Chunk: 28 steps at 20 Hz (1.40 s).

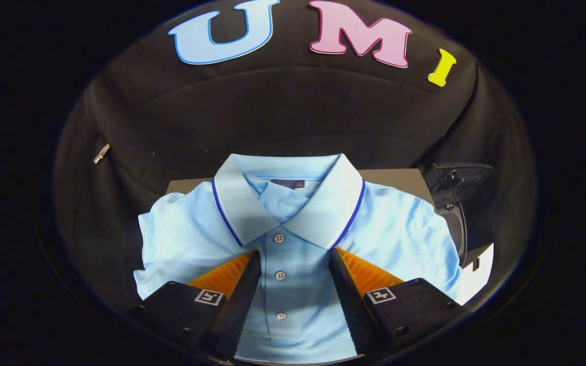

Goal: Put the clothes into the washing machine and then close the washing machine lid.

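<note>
1. While the gripper (293, 259) is hovering with its fingers spread apart, a folded light-blue polo shirt (293, 239) is lying flat on the worktop (405, 178).
2. Its button placket is running between the fingers, the collar sitting just beyond them.
3. Neither finger is pressing on it.

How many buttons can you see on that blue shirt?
3, in a line down the shirt's placket between the open gripper's fingers: top, middle, bottom. More could be hidden lower down.

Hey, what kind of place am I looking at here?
Likely a staged recording booth: black cloth wall behind a folded light blue polo shirt, with the open gripper straddling its button placket.
</note>
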Tool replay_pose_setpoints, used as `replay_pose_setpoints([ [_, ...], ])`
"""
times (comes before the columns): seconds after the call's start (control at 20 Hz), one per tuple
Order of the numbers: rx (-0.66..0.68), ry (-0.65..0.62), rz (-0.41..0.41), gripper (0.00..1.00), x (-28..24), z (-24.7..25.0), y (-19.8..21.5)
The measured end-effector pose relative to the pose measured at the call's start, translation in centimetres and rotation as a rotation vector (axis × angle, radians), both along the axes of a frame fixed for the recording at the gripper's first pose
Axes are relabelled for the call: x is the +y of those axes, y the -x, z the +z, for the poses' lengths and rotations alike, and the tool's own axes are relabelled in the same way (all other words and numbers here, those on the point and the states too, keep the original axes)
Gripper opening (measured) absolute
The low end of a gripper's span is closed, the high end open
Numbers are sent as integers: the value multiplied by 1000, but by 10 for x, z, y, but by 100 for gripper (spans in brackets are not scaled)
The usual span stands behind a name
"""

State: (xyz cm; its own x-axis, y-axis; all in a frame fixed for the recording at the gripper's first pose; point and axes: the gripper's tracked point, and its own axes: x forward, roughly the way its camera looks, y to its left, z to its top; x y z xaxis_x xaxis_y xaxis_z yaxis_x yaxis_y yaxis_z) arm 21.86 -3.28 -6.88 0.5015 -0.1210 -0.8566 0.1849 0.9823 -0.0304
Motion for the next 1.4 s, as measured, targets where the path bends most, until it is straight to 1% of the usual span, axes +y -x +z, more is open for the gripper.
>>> replay_pose_setpoints([
  [0.15,1,-7,-17,62,1,3,0],
  [0.2,-5,5,-32,62,-2,4,0],
  [0.3,-9,1,-21,25,-6,2,-3],
  [0.4,-21,-11,-31,26,-5,2,-2],
  [0.45,-39,4,-5,25,-9,0,-5],
  [0.5,-46,8,5,6,-7,5,-2],
  [0.65,-73,14,10,5,-8,5,-2],
  [0.75,-110,42,24,5,-9,8,-1],
  [0.95,-274,94,63,5,-7,30,0],
  [1.05,-333,113,64,5,-6,40,1],
  [1.25,-420,110,69,5,-4,64,13],
  [1.4,-451,117,57,5,-10,78,22],
])
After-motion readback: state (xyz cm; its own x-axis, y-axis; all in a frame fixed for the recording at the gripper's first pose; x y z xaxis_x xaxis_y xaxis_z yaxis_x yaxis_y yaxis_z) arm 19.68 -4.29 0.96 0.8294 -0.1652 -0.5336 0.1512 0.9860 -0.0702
